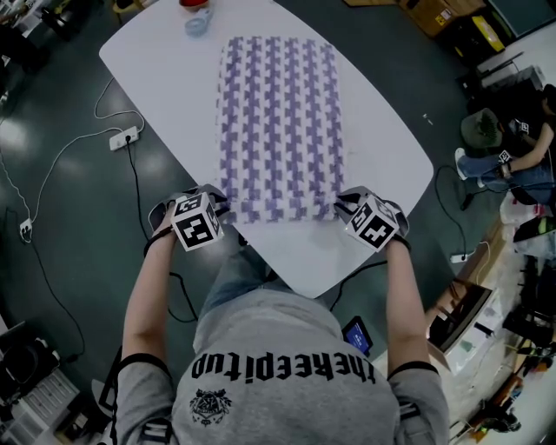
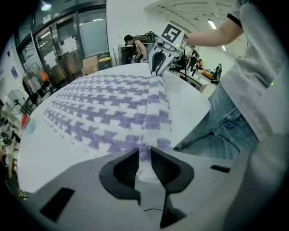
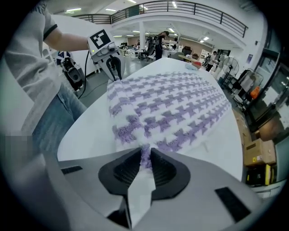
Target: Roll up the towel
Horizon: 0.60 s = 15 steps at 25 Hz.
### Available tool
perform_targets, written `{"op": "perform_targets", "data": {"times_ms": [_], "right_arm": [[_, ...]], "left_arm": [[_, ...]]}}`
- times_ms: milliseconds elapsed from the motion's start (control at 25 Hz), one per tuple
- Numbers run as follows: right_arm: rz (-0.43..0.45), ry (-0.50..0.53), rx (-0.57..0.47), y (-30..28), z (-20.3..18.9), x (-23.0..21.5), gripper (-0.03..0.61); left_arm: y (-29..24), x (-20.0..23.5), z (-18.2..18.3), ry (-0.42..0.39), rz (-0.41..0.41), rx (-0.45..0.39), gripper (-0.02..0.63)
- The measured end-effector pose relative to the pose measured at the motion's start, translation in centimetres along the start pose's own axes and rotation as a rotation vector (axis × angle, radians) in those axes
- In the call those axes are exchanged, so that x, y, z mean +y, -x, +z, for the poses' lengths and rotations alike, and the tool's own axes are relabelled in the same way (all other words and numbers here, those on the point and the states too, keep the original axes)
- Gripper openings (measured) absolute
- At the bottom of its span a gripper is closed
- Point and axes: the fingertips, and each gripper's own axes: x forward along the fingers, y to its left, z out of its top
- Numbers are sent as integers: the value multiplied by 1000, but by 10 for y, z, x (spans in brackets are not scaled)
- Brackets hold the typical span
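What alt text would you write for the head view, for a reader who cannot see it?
Seen from above, a person in a grey shirt holds the left gripper and the right gripper on the two near corners of a purple-and-white towel. The towel lies spread out, not yet rolled, on a white table.

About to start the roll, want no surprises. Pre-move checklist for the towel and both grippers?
1. Left gripper pinches the towel at its near corner: ok.
2. Right gripper pinches the other near corner: ok.
3. Towel lies flat ahead on the table: ok.
4. Small items at the table's far end sit clear of the towel: ok.
5. Both grips firm enough to roll: cannot tell.
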Motion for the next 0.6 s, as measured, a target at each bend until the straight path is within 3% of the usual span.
{"op": "perform_targets", "data": {"times_ms": [360, 600], "right_arm": [[-73, -5, 37, -17, -4, -41, 80], [-63, -53, -15, -10, 2, -45, 80]], "left_arm": [[-8, 52, 21, -71, 146, 32, 74], [30, 59, 39, -82, 252, -108, 96]]}}
